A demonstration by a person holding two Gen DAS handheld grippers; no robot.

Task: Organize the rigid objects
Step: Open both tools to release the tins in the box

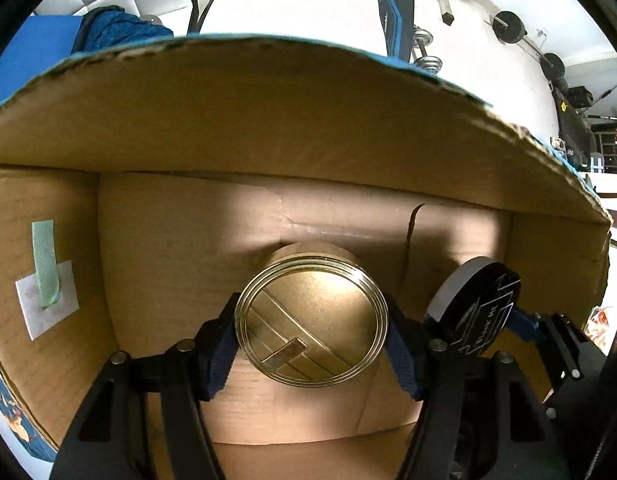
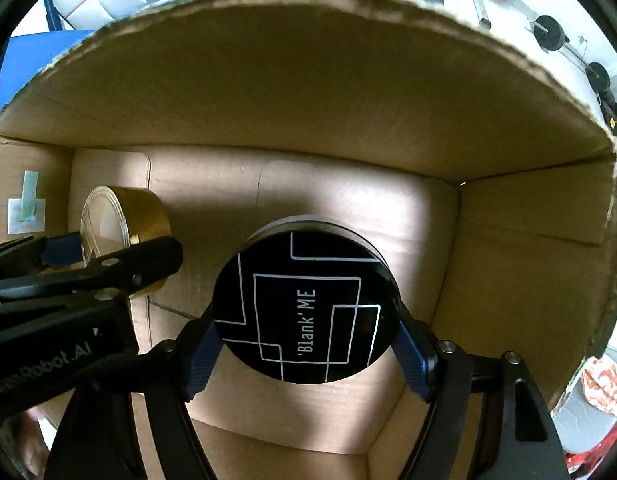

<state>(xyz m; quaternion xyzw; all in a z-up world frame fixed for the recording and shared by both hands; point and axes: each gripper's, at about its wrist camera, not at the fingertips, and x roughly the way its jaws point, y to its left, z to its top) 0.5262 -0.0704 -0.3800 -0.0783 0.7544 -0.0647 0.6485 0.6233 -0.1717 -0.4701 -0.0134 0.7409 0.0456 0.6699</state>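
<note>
Both grippers reach into an open cardboard box point(image 1: 268, 128). My left gripper point(image 1: 311, 330) is shut on a round gold tin point(image 1: 311, 320), its lid facing the camera, held low over the box floor. The gold tin also shows in the right wrist view point(image 2: 142, 216), at the left. My right gripper point(image 2: 308, 344) is shut on a round black tin point(image 2: 306, 308) with white lines and the words "Blank ME" on its lid. The black tin shows in the left wrist view point(image 1: 478, 306), just right of the gold one. The two tins sit side by side, slightly apart.
The box walls point(image 2: 528, 220) close in on all sides and a flap point(image 2: 308, 80) rises at the back. A green tape strip on a white patch point(image 1: 46, 280) is stuck to the left wall. Beyond the box lie a blue mat point(image 1: 32, 48), dumbbells point(image 1: 426, 54) and white floor.
</note>
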